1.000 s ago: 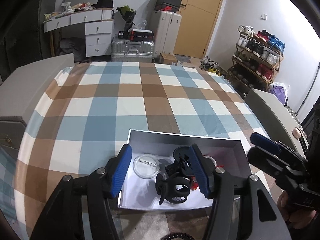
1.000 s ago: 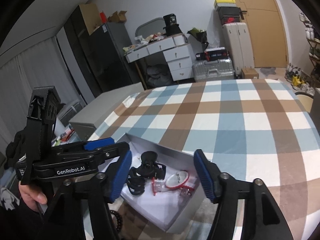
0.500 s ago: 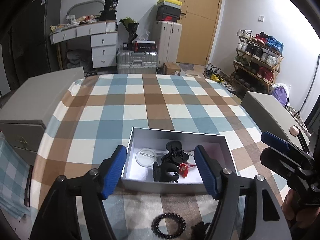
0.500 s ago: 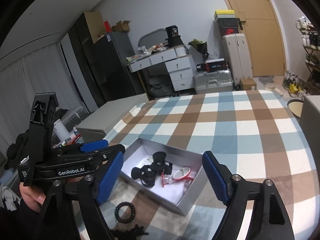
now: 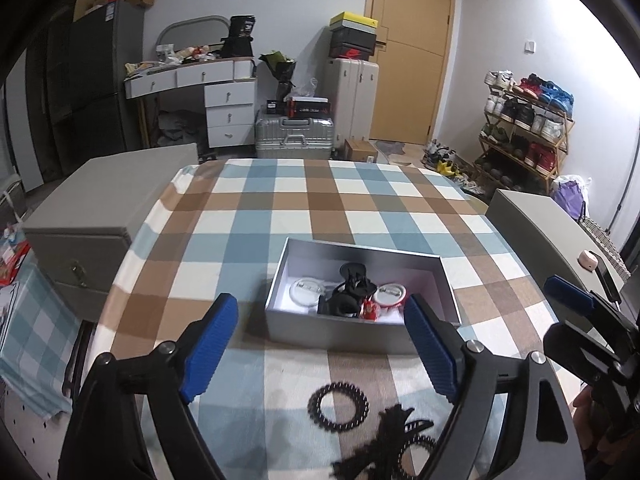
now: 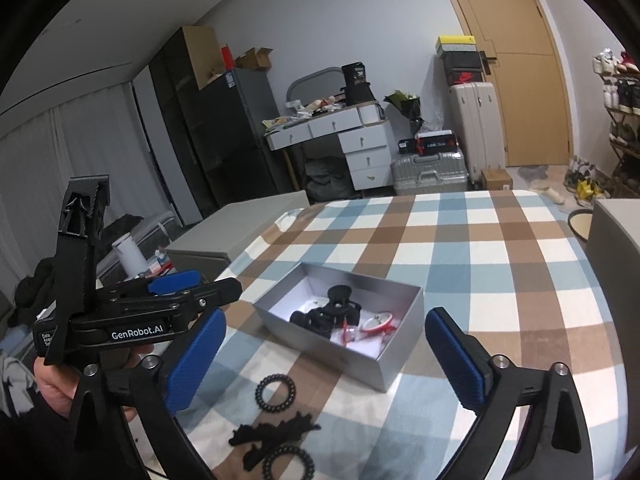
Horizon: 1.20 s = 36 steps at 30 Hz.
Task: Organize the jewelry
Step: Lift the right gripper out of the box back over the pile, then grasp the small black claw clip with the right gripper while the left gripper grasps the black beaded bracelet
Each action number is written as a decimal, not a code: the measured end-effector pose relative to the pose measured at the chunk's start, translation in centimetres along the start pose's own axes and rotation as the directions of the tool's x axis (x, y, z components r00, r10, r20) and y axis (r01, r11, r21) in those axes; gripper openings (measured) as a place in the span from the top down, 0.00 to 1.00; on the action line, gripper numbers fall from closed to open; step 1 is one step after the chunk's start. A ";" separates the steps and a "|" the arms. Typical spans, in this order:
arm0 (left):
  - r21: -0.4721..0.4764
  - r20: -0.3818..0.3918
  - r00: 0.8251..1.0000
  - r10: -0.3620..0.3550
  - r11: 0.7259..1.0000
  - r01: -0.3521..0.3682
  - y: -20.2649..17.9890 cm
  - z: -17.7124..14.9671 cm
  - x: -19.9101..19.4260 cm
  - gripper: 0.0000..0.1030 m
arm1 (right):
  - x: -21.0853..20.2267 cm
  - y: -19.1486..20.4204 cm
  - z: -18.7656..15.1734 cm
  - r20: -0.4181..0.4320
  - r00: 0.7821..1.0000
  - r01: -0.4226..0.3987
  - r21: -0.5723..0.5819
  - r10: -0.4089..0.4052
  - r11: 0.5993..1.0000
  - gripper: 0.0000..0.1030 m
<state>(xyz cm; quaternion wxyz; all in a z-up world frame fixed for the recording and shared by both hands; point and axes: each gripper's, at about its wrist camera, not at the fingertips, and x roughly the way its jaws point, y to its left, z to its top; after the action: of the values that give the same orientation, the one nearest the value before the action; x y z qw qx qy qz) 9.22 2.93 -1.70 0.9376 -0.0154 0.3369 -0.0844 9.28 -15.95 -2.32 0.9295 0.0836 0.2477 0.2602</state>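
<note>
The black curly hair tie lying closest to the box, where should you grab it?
Grab the black coil hair tie by one side of its ring, coming straight down. It lies flat on the checked tablecloth, so one finger of the open left hand-held gripper can probably drop into its hole and the other outside.

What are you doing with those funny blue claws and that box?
A person is tidying jewelry with two handheld grippers. Both the left gripper and the right gripper are open and hold nothing. The silver box holds black clips and round badges. A black coiled hair tie waits on the checked tablecloth.
</note>
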 end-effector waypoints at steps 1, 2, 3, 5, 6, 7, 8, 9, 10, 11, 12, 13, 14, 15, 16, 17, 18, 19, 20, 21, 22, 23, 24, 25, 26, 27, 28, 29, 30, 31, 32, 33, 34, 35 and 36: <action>-0.005 0.000 1.000 0.006 1.000 -0.006 0.1 -0.3 -0.3 0.20 | -0.2 0.2 -0.2 -0.003 1.000 0.000 -0.007 0.000 1.000 0.00; -0.007 -0.002 1.000 0.011 1.000 -0.011 0.2 -0.5 -0.5 0.19 | -0.4 0.4 -0.5 -0.008 1.000 0.000 -0.012 -0.001 1.000 0.00; -0.010 -0.003 1.000 0.018 1.000 -0.018 0.4 -0.9 -0.7 0.17 | -0.5 0.6 -0.7 -0.013 1.000 0.001 -0.018 -0.001 1.000 0.00; -0.012 -0.001 1.000 0.028 1.000 -0.028 0.6 -1.5 -1.2 0.12 | -0.7 0.9 -1.3 -0.025 1.000 0.000 -0.025 0.000 1.000 0.00; -0.013 0.001 1.000 0.031 0.999 -0.031 0.6 -1.8 -1.5 0.09 | -0.7 1.1 -1.7 -0.036 0.999 -0.005 -0.028 0.004 1.000 0.00; -0.016 0.004 0.999 0.033 0.999 -0.033 0.8 -2.2 -1.7 0.05 | -0.7 1.2 -2.1 -0.045 0.999 -0.007 -0.028 0.006 1.000 0.00; -0.023 0.008 0.999 0.037 0.999 -0.037 1.0 -2.7 -2.0 0.04 | -0.7 1.3 -2.5 -0.058 0.998 -0.011 -0.031 0.010 0.999 0.00; -0.033 0.010 0.999 0.037 0.999 -0.037 1.3 -3.2 -2.1 0.03 | -0.6 1.5 -3.0 -0.071 0.997 -0.016 -0.035 0.014 0.999 0.00; -0.038 0.007 0.999 0.035 0.999 -0.035 1.4 -3.6 -2.2 0.03 | -0.5 1.6 -3.5 -0.081 0.997 -0.017 -0.037 0.014 0.999 0.00; -0.040 0.000 0.999 0.036 0.999 -0.036 1.5 -4.1 -2.3 0.03 | -0.3 1.7 -4.1 -0.098 0.995 -0.016 -0.041 0.012 0.999 0.00; -0.040 -0.007 0.999 0.041 0.998 -0.041 1.7 -4.5 -2.3 0.03 | 0.0 1.8 -4.6 -0.117 0.993 -0.016 -0.041 0.011 0.999 0.00; -0.040 -0.016 0.999 0.048 0.998 -0.048 1.8 -4.9 -2.3 0.02 | 0.2 1.8 -5.1 -0.130 0.991 -0.018 -0.040 0.013 0.999 0.00; -0.043 -0.025 0.998 0.053 0.998 -0.054 2.0 -5.4 -2.3 0.02 | 0.5 1.8 -5.5 -0.146 0.989 -0.021 -0.039 0.015 0.999 0.00; -0.050 -0.035 0.998 0.058 0.997 -0.060 2.3 -5.8 -2.2 0.02 | 1.0 1.9 -6.2 -0.168 0.986 -0.024 -0.038 0.017 0.999 0.00; -0.054 -0.041 0.997 0.062 0.996 -0.064 2.5 -6.1 -2.3 0.02 | 1.3 1.8 -6.5 -0.180 0.983 -0.025 -0.034 0.018 0.999 0.00; -0.061 -0.050 0.996 0.068 0.996 -0.071 2.8 -6.6 -2.3 0.02 | 1.8 1.8 -7.0 -0.197 0.980 -0.030 -0.022 0.025 0.999 0.00; -0.068 -0.059 0.996 0.072 0.995 -0.076 3.1 -6.9 -2.3 0.02 | 2.4 1.7 -7.4 -0.219 0.975 -0.047 0.000 0.046 0.999 0.00; -0.076 -0.071 0.995 0.076 0.994 -0.081 3.4 -7.3 -2.2 0.02 | 2.8 1.6 -7.7 -0.232 0.971 -0.062 0.018 0.065 0.998 0.00; -0.086 -0.081 0.994 0.078 0.993 -0.085 3.7 -7.6 -2.2 0.02 | 3.3 1.6 -8.0 -0.245 0.966 -0.076 0.039 0.083 0.996 0.00; -0.095 -0.089 0.993 0.078 0.992 -0.086 4.0 -7.8 -2.2 0.02 | 3.9 1.4 -8.2 -0.261 0.960 -0.087 0.065 0.101 0.994 0.00; -0.104 -0.096 0.992 0.077 0.991 -0.087 4.3 -8.0 -2.2 0.02 | 4.4 1.3 -8.4 -0.275 0.954 -0.100 0.094 0.122 0.991 0.01; -0.112 -0.102 0.992 0.077 0.990 -0.089 4.5 -8.3 -2.2 0.02 | 4.9 1.3 -8.6 -0.284 0.949 -0.109 0.115 0.138 0.987 0.04; -0.117 -0.106 0.991 0.076 0.989 -0.088 4.8 -8.5 -2.2 0.02 | 5.5 1.2 -8.7 -0.296 0.944 -0.112 0.133 0.147 0.985 0.06; -0.124 -0.111 0.991 0.073 0.988 -0.086 5.0 -8.7 -2.2 0.02 | 5.9 1.3 -8.8 -0.304 0.941 -0.110 0.146 0.151 0.983 0.07; -0.127 -0.116 0.991 0.069 0.988 -0.084 5.1 -8.8 -2.2 0.02 | 6.2 1.3 -8.8 -0.311 0.938 -0.111 0.158 0.157 0.981 0.07; -0.129 -0.121 0.991 0.065 0.988 -0.081 5.2 -9.0 -2.1 0.02 | 6.6 1.3 -8.9 -0.318 0.934 -0.112 0.171 0.163 0.979 0.10; -0.130 -0.124 0.990 0.064 0.988 -0.080 5.2 -9.1 -2.0 0.02 | 6.9 1.3 -9.0 -0.325 0.931 -0.110 0.181 0.165 0.977 0.13; -0.131 -0.128 0.990 0.062 0.988 -0.079 5.3 -9.2 -2.0 0.02 | 7.2 1.4 -9.1 -0.331 0.929 -0.109 0.187 0.166 0.976 0.18; -0.132 -0.132 0.990 0.059 0.988 -0.077 5.3 -9.3 -1.9 0.02 | 7.5 1.5 -9.1 -0.336 0.928 -0.104 0.190 0.164 0.976 0.22; -0.133 -0.134 0.989 0.056 0.988 -0.074 5.4 -9.4 -1.9 0.02 | 7.7 1.5 -9.2 -0.338 0.928 -0.095 0.194 0.157 0.977 0.23; -0.135 -0.137 0.989 0.054 0.988 -0.073 5.5 -9.5 -1.8 0.02 | 7.8 1.5 -9.2 -0.339 0.928 -0.089 0.196 0.153 0.976 0.28; -0.135 -0.140 0.989 0.053 0.988 -0.073 5.5 -9.6 -1.7 0.02 | 7.9 1.5 -9.3 -0.340 0.929 -0.082 0.201 0.148 0.976 0.32; -0.134 -0.145 0.988 0.051 0.988 -0.071 5.5 -9.7 -1.7 0.02 | 8.0 1.4 -9.3 -0.341 0.929 -0.077 0.204 0.144 0.976 0.35; -0.133 -0.148 0.988 0.050 0.989 -0.069 5.5 -9.7 -1.7 0.02 | 8.0 1.3 -9.3 -0.341 0.930 -0.072 0.208 0.141 0.976 0.44; -0.133 -0.150 0.987 0.050 0.989 -0.070 5.6 -9.8 -1.6 0.02 | 8.0 1.3 -9.3 -0.341 0.930 -0.068 0.209 0.138 0.976 0.58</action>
<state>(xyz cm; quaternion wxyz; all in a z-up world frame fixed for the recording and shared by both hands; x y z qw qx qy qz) 2.63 9.01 -8.72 0.9093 -0.0636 0.4099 -0.0335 9.96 -10.38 -13.36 0.8423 0.1384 0.4300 0.2941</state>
